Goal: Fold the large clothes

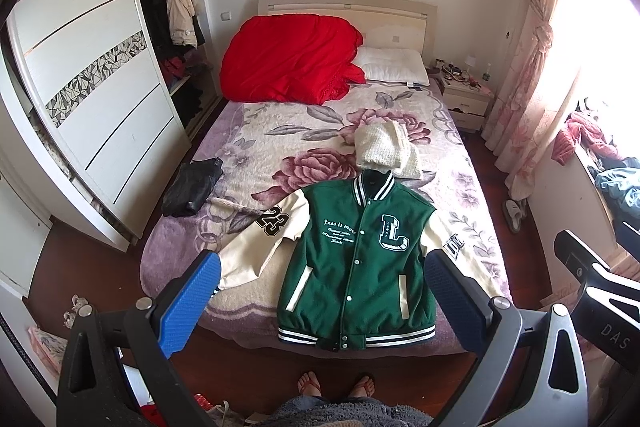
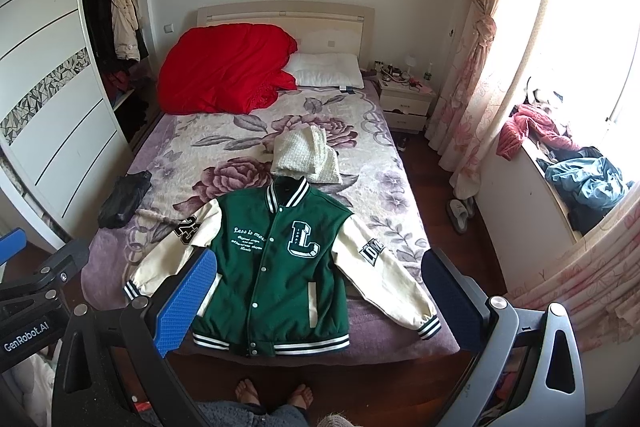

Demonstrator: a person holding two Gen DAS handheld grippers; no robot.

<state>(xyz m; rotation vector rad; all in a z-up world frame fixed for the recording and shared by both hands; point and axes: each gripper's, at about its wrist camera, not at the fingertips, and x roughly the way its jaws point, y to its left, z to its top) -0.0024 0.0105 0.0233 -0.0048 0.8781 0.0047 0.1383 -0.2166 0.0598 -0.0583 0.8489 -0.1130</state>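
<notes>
The left hand-held gripper [image 1: 324,301] hangs above the foot of the bed [image 1: 256,131], aimed forward and down, its blue-padded fingers [image 1: 192,301] spread wide with nothing between them; the right hand-held gripper [image 2: 316,301] is posed the same way just beside it — spread, empty, clear of the fabric; its dark frame shows at the right edge of the left view. Ahead of and below both lies the green varsity jacket [image 2: 276,267], flat and face-up on the floral bedspread, snapped shut, cream sleeves [image 2: 384,267] angled outward, hem at the bed's near edge; beyond its collar sits a folded cream knit [image 2: 306,157]; to the far left, a black garment [image 2: 124,201]; farthest off, a red duvet [image 2: 226,71] beside a white pillow [image 2: 326,71].
</notes>
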